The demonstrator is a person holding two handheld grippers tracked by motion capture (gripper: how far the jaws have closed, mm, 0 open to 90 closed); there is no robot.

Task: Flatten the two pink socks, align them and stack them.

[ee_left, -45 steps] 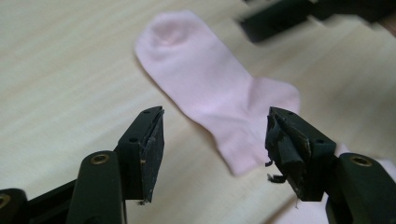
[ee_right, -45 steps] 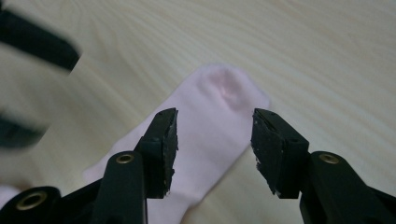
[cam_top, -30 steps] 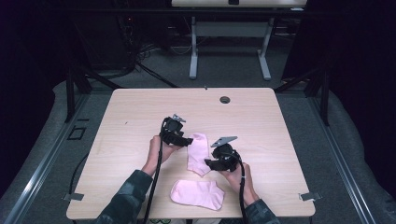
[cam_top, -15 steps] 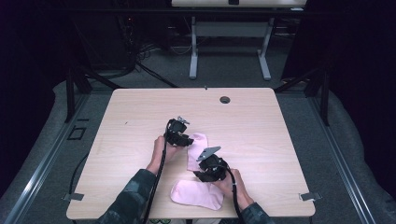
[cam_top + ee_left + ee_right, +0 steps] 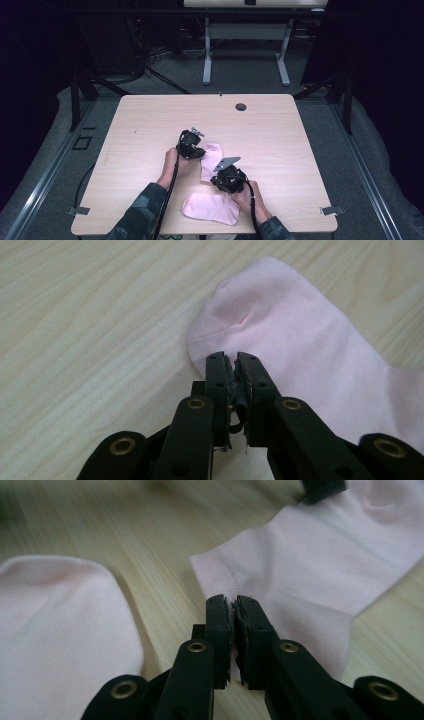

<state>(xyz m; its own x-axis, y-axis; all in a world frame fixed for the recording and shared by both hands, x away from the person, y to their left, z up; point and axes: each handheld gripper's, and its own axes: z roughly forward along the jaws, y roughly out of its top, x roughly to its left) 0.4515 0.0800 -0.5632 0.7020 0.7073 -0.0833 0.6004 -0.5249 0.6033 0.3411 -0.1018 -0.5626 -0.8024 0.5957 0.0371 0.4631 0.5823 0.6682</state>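
pale wood desk, two pink socks near its front edge. left gripper at the upper sock, jaws just closed and pinched on the rounded toe edge, fabric between the pads. right gripper at the same sock's open cuff edge, jaws just closed and clamped on that hem. second sock flat just beside the right gripper, untouched, closest to the desk's front edge.

Lit tabletop, dark surrounds, bg blur
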